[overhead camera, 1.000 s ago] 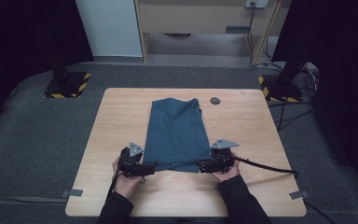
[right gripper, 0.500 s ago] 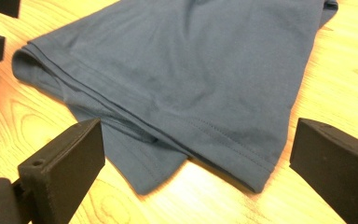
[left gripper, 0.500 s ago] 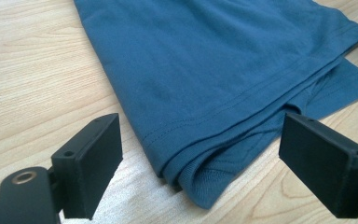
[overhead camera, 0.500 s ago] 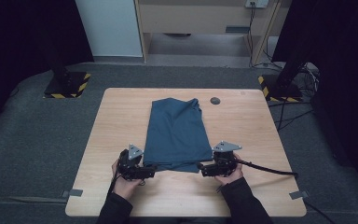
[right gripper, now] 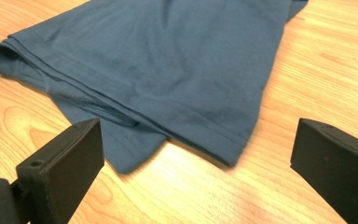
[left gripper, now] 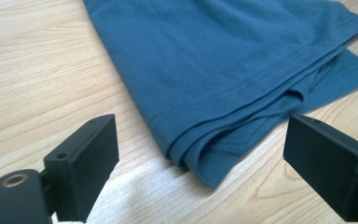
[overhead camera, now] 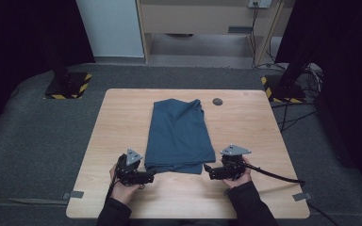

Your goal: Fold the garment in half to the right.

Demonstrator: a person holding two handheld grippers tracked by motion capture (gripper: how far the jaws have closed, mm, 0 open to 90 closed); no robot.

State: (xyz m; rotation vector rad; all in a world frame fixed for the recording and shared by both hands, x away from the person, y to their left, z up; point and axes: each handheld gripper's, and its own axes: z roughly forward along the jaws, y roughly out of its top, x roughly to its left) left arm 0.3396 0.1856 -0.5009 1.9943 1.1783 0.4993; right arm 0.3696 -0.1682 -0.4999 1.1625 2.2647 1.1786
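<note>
High view: folded blue T-shirt lies mid-desk, long axis running away from the person. Left tongs and right tongs flank its near hem corners, equally near, jaws apart, having just widened, holding nothing.

Folded blue shirt lies on the table between both claws

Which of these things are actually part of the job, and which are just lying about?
Part of the job:
- folded blue garment
- left hand-held gripper, jaws open, just been opening, nothing between them
- right hand-held gripper, jaws open

Just lying about:
- small dark round thing on the table
- striped stand bases
</note>
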